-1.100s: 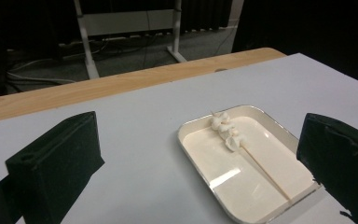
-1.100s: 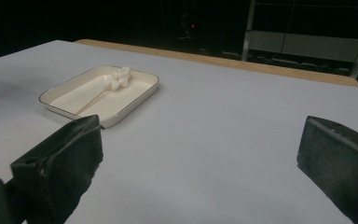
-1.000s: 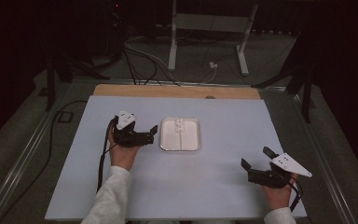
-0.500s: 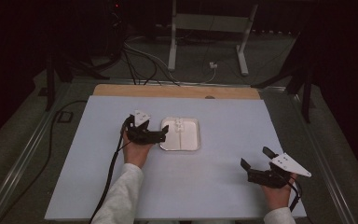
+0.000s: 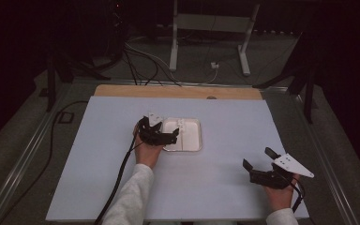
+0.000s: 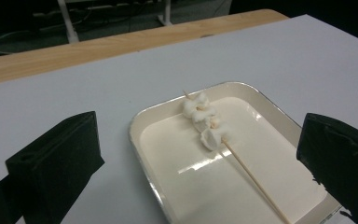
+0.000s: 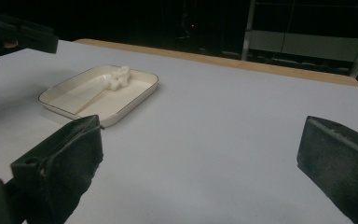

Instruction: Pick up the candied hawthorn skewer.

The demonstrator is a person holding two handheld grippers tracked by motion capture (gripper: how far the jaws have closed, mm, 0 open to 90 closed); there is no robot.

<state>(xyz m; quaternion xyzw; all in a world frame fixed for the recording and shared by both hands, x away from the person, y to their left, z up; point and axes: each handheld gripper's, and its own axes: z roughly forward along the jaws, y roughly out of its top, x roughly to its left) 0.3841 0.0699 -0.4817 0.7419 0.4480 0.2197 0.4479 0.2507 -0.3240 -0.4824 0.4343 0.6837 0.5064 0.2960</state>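
A shallow white tray (image 5: 193, 139) lies mid-table and holds a wooden skewer (image 5: 182, 129) threaded with white soft pieces. My left gripper (image 5: 168, 131) hovers open over the tray's left edge, pointing right. In the left gripper view, the tray's rim (image 6: 142, 122), the white pieces (image 6: 204, 119) and the bare stick (image 6: 254, 177) lie between and just ahead of the spread jaws of the left gripper (image 6: 200, 142). My right gripper (image 5: 256, 157) rests open at the near right of the table, far from the tray (image 7: 70, 96). Nothing is between its jaws (image 7: 200, 149).
The table has a white mat (image 5: 122, 187) with a wooden strip (image 5: 178, 92) along its far edge. A black cable (image 5: 117, 180) trails from the left gripper toward the near edge. Stands and cables sit on the dark floor beyond.
My left gripper has moved right, from well left of the tray to over its left edge. The right gripper has stayed put.
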